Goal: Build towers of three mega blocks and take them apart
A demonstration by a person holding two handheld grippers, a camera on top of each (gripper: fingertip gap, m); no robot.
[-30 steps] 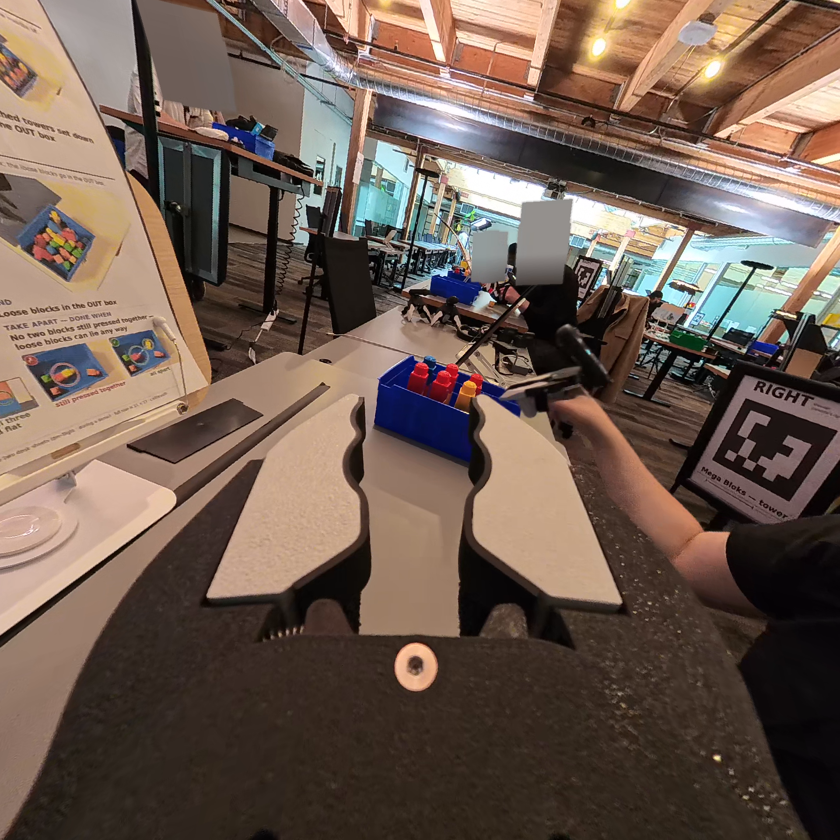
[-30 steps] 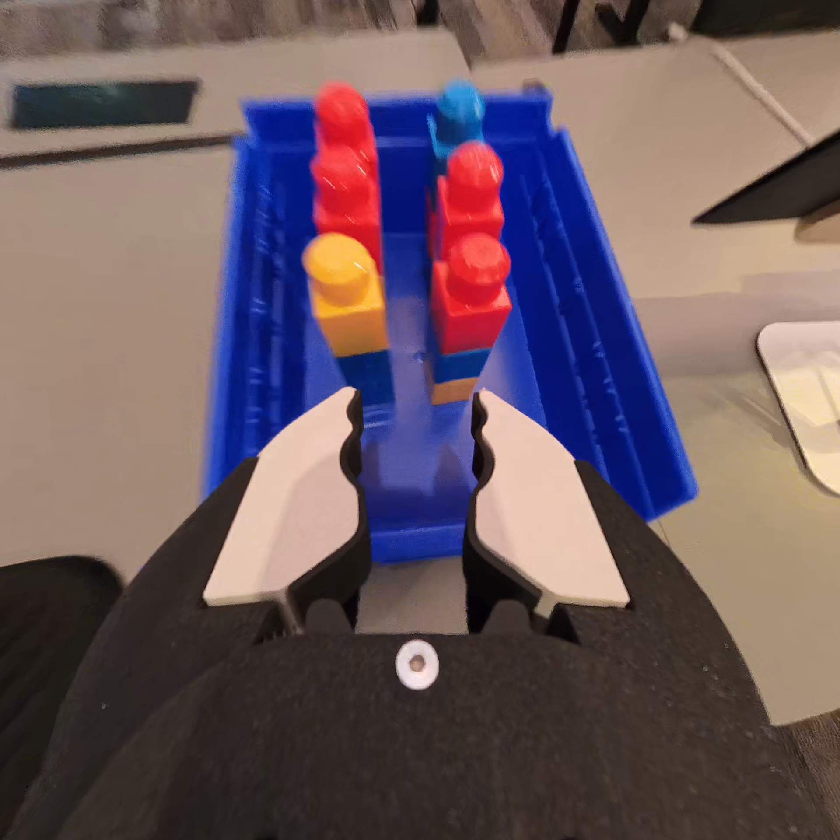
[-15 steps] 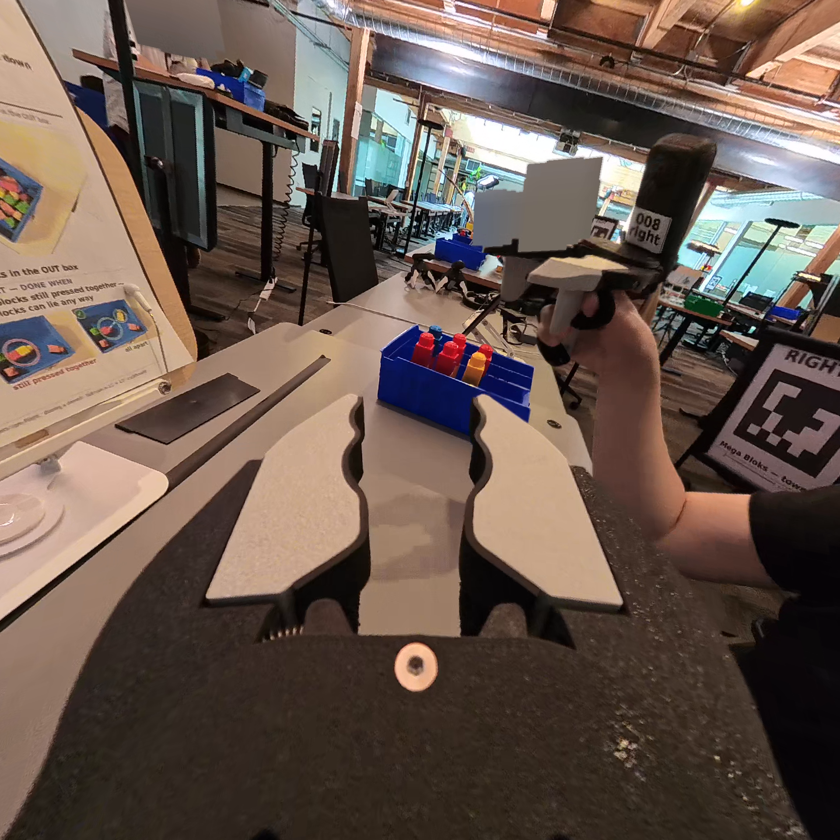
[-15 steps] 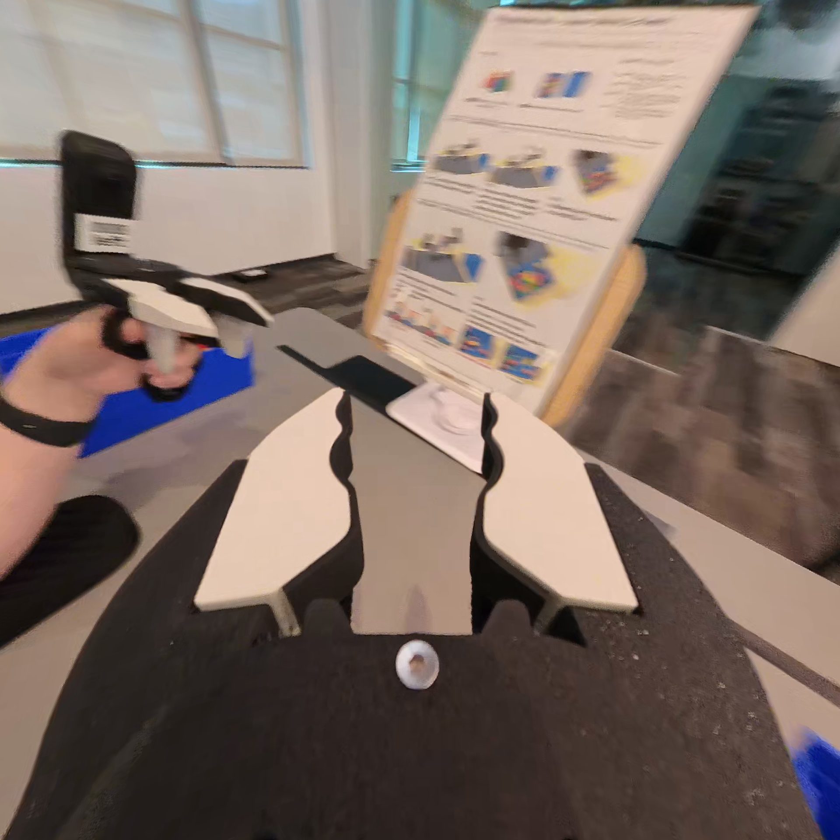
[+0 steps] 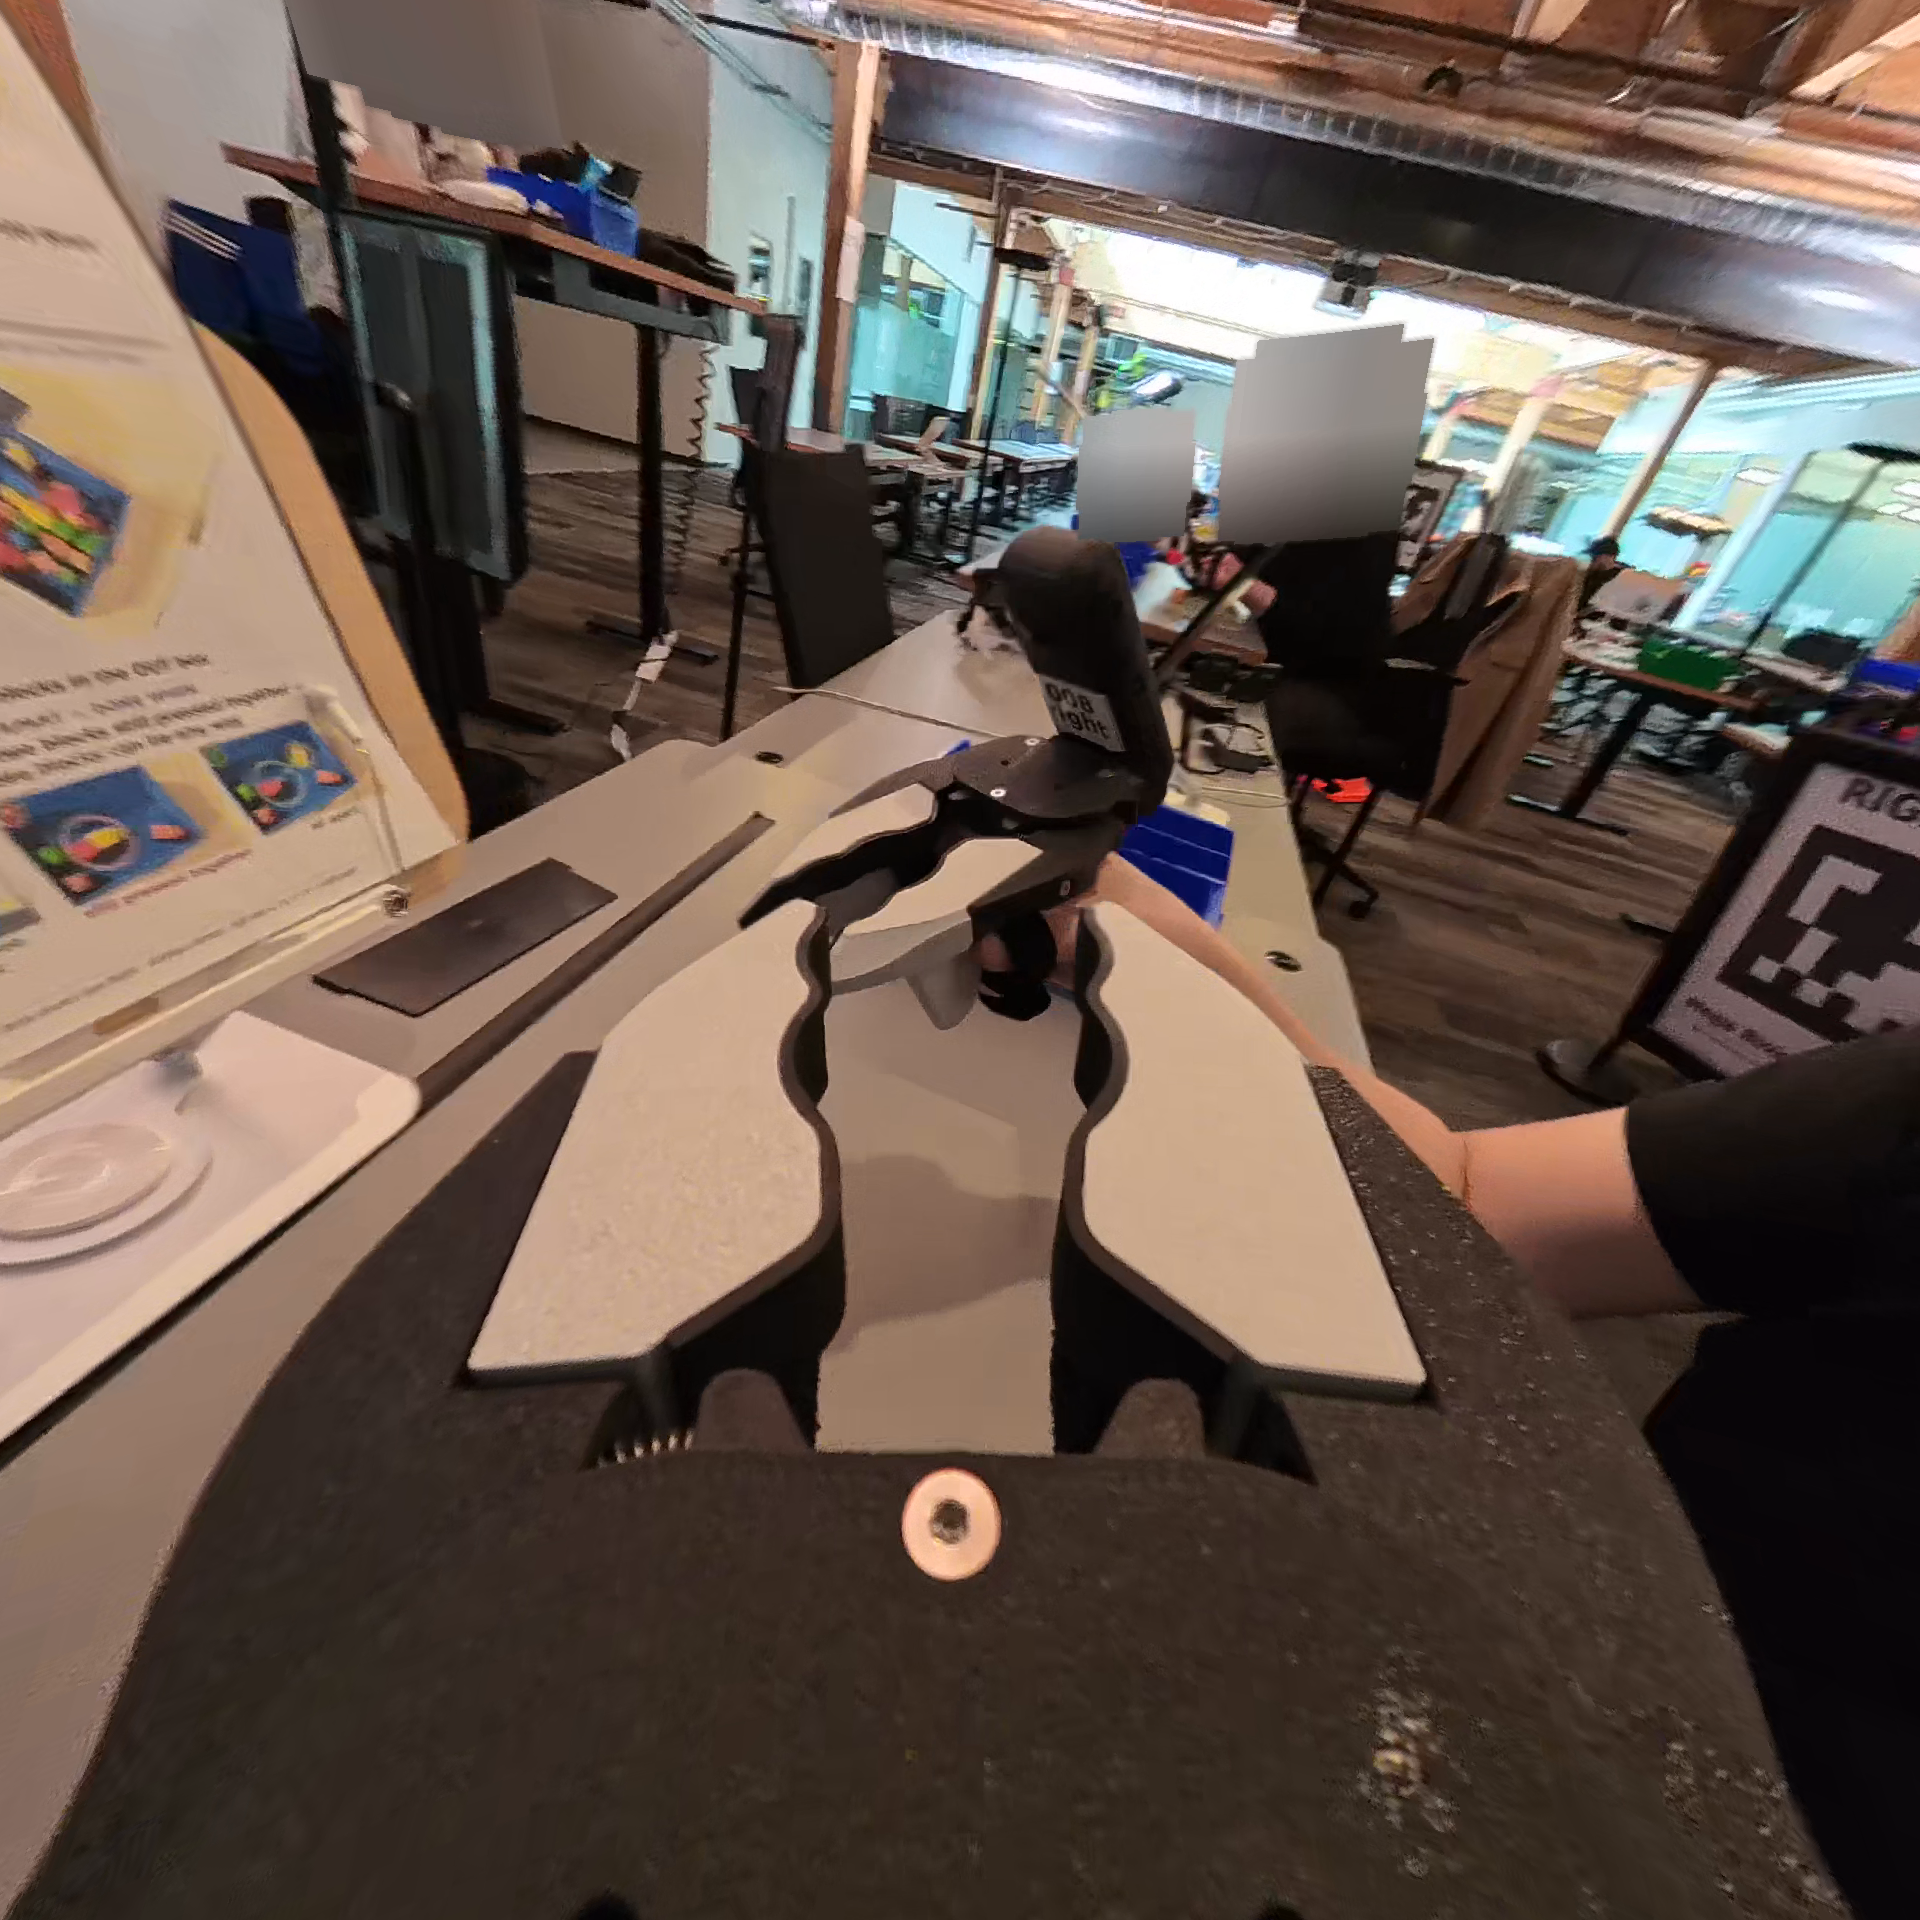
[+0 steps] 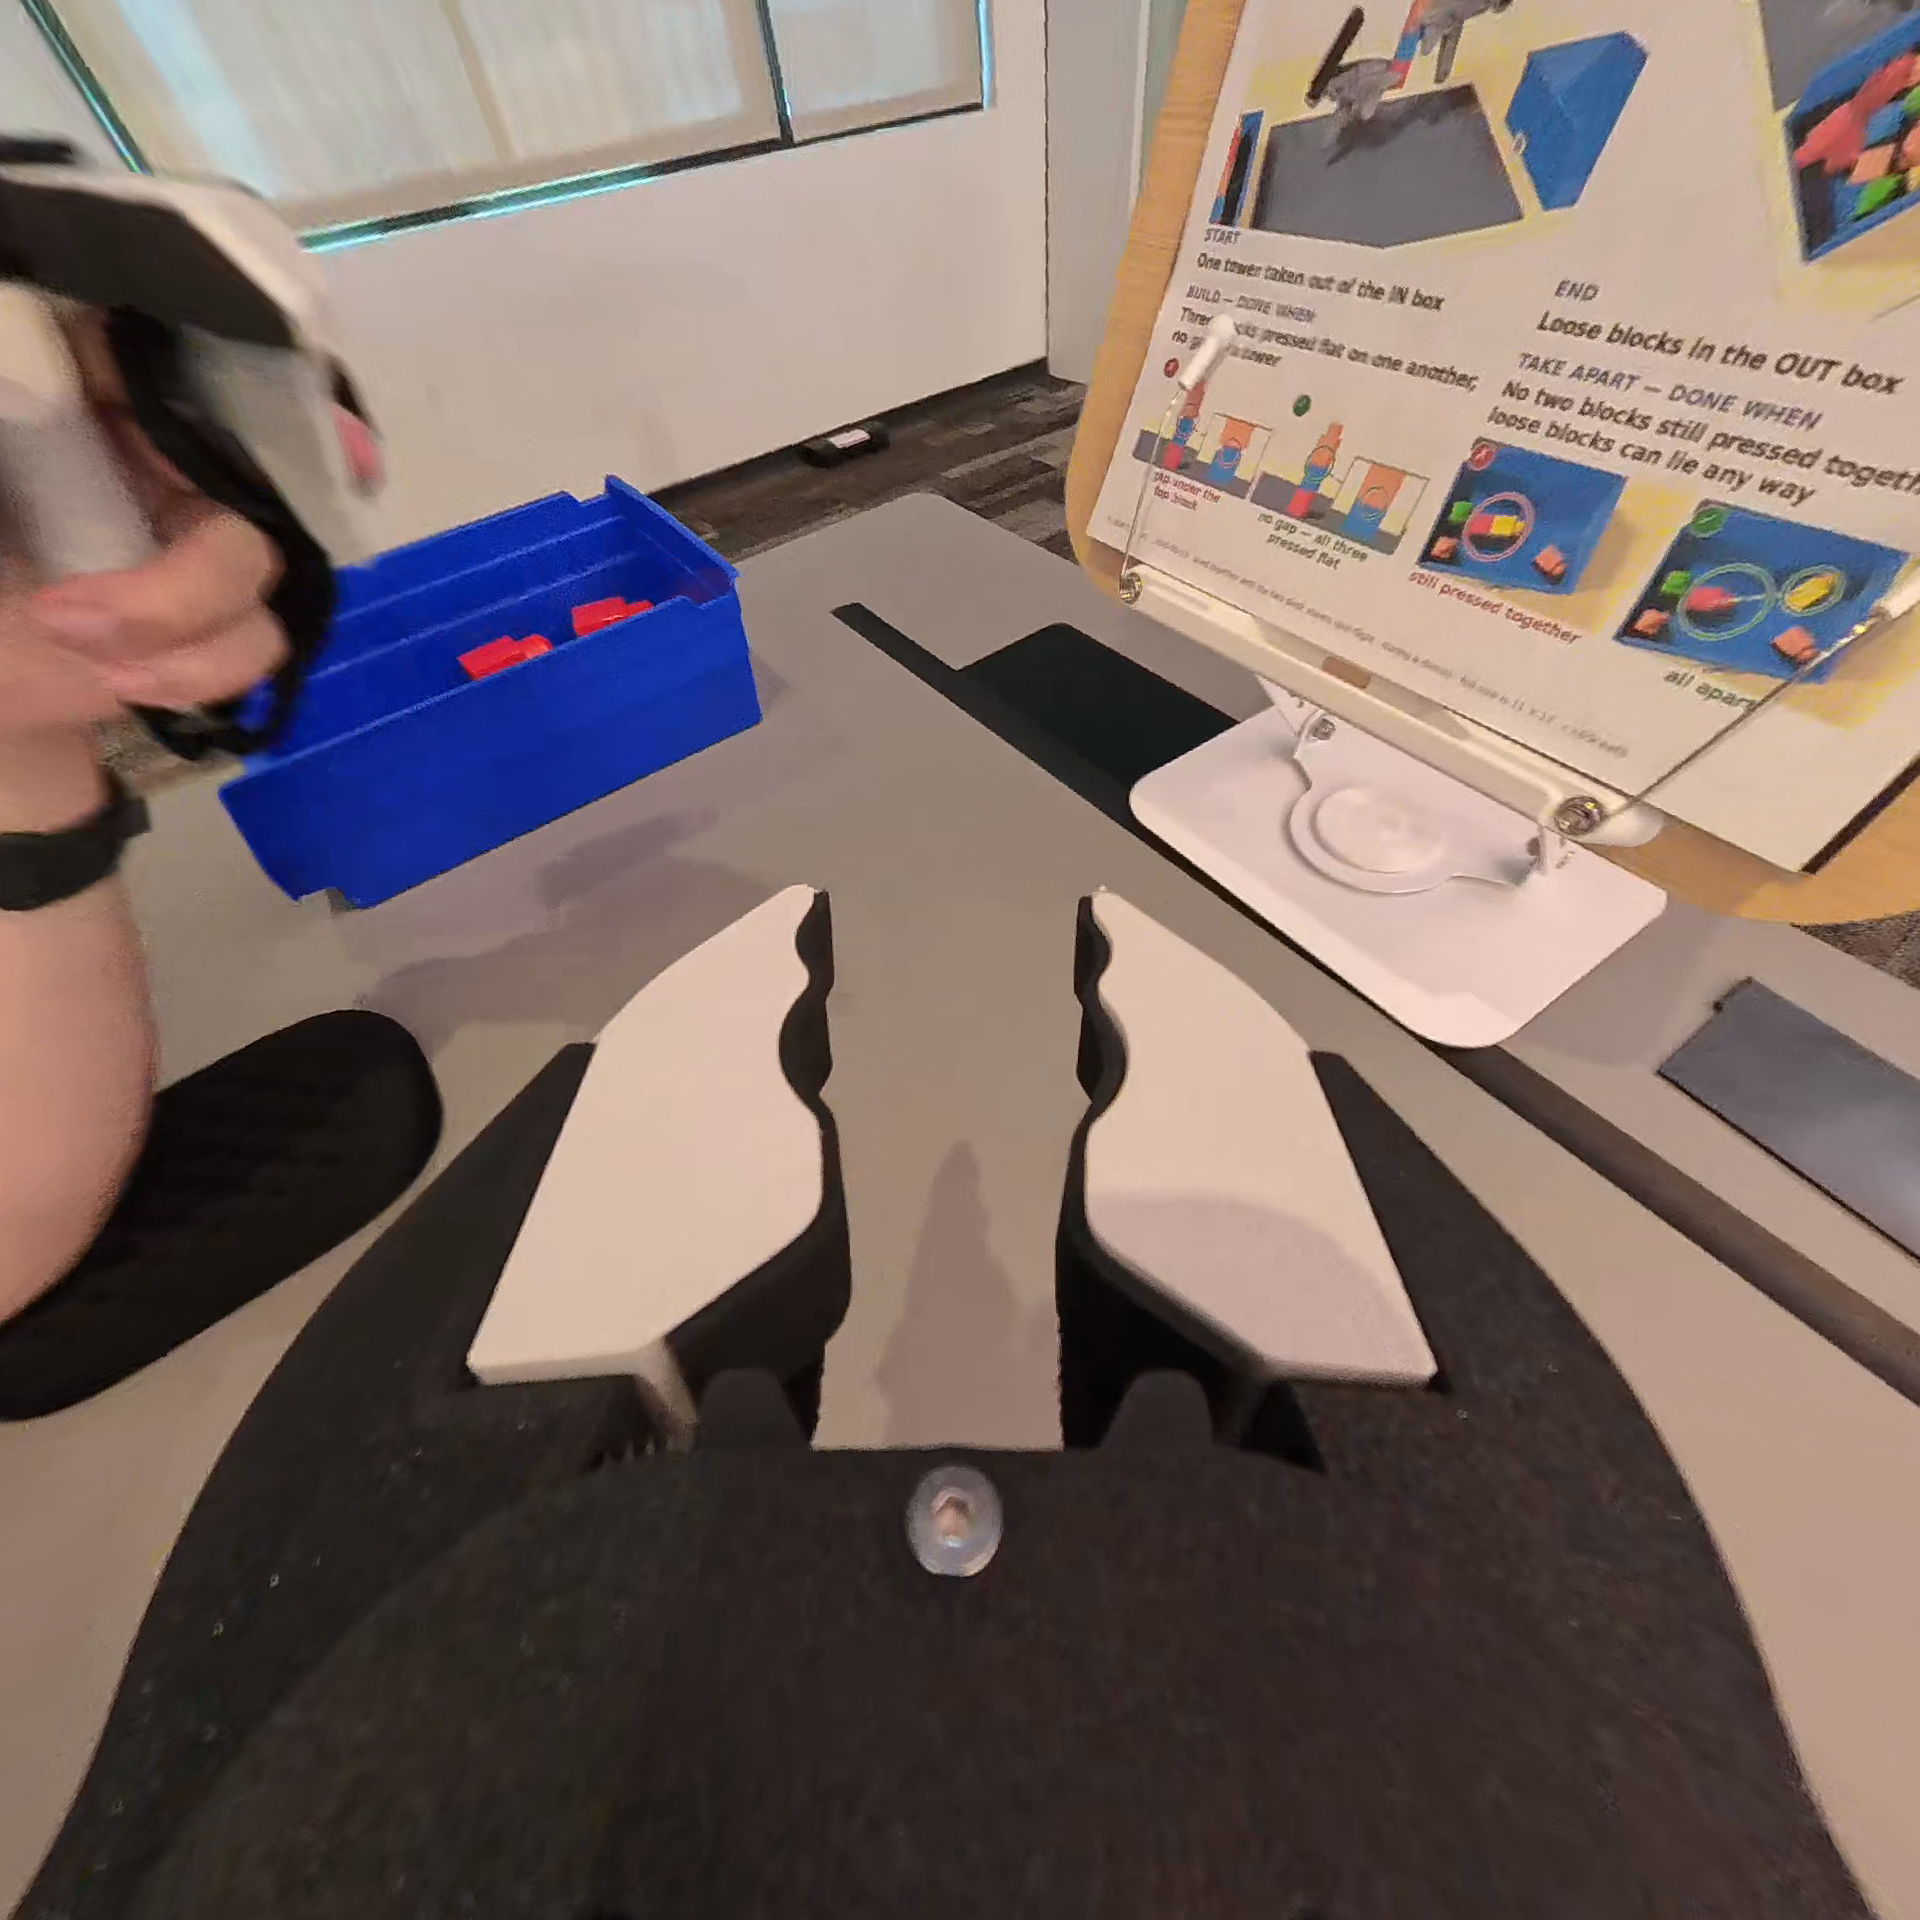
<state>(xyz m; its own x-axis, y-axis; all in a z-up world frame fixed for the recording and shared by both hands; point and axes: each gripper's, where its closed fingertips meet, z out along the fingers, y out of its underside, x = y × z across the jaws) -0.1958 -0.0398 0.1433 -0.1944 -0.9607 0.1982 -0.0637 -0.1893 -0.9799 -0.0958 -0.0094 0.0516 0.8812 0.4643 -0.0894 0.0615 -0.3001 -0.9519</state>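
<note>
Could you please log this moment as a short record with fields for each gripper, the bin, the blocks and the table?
left gripper: open, empty, over the table
right gripper: open, empty, over the table
bin: blue, on the table, left in right wrist view
blocks: two loose red ones in the bin
table: grey, instruction board on a white stand

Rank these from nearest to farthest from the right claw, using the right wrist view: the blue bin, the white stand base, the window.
1. White stand base: just ahead, right of the right claw.
2. Blue bin: ahead, left.
3. Window: far wall, upper left.
</note>
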